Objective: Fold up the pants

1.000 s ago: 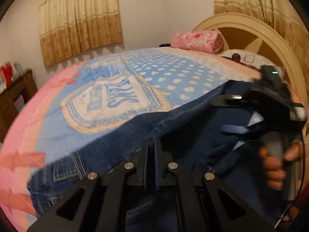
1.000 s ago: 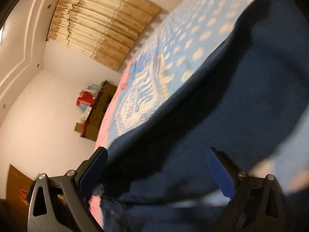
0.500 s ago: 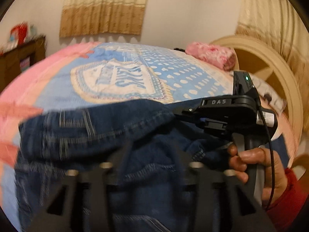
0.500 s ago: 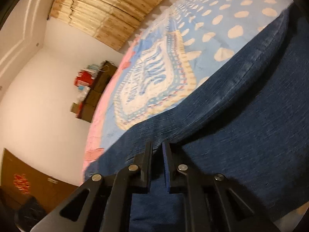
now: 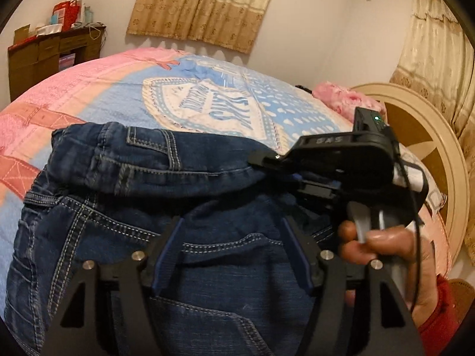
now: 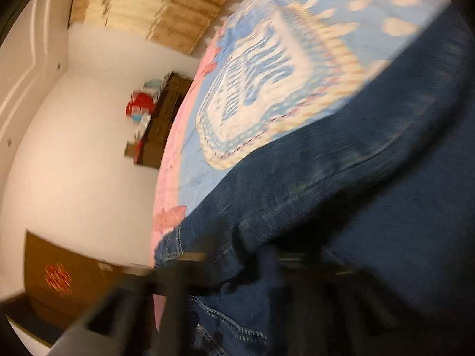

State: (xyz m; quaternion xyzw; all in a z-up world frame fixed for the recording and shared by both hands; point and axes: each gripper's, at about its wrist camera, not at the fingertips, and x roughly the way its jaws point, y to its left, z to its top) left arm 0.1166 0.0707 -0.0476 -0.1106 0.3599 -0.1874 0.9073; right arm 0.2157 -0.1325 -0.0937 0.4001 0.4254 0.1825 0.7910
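Jeans point(image 5: 184, 207) pass hands on the bed point(image 5: 98, 89): left gripper point(image 5: 231, 246) opening (nothing between), right gripper point(image 5: 267, 160) now clamped on denim

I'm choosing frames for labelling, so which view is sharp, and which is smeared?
Left wrist view: sharp, with crisp stitching on the jeans and warm, dim light; fisheye bends the bed. Right wrist view: motion-smeared throughout, and the right gripper is only a dark streak.

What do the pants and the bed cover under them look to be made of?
Pants: dark blue denim, judging by the faded weave and pale contrast stitching along seams and pocket. Bed cover: soft printed fabric in pink and blue, matte; possibly cotton, but the fibre cannot be told.
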